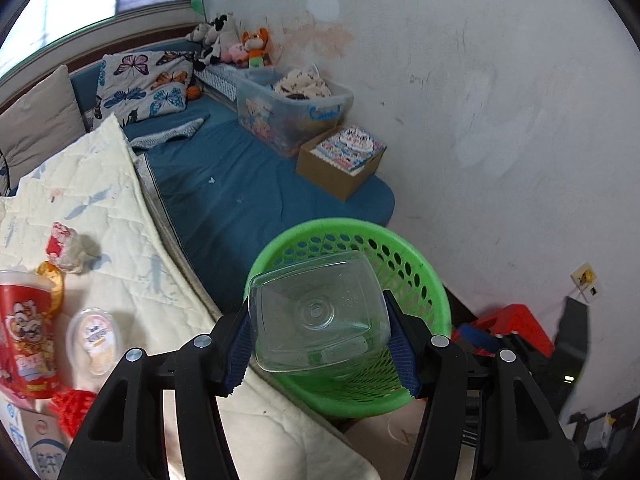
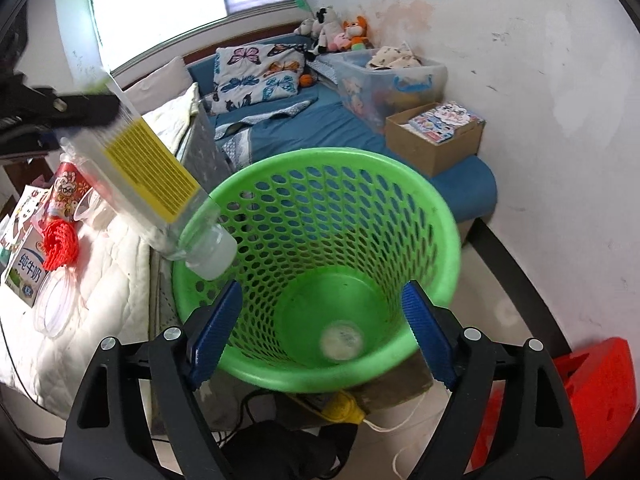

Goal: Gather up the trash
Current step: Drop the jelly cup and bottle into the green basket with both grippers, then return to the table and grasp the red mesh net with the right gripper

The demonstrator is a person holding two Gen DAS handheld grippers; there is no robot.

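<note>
Bottle (image 2: 160,184) gripped by left tool (image 1: 320,336) tilts over basket rim (image 2: 452,240); right tool (image 2: 320,328) spread, empty

Left gripper (image 1: 320,328) gripping clear bottle (image 1: 318,314), over green basket (image 1: 424,276)

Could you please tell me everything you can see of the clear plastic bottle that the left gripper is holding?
The clear, square-sided plastic bottle looks empty and carries a yellow label with fine dark lines. Its whitish cap end is blurred. It is tilted, cap end lowest, pointing down over the rim of the green perforated plastic bin. The left gripper is shut on its body, blue pads pressing two opposite sides; the left wrist view looks straight at its square base with a round moulded centre. Nothing else appears to touch it.
</note>
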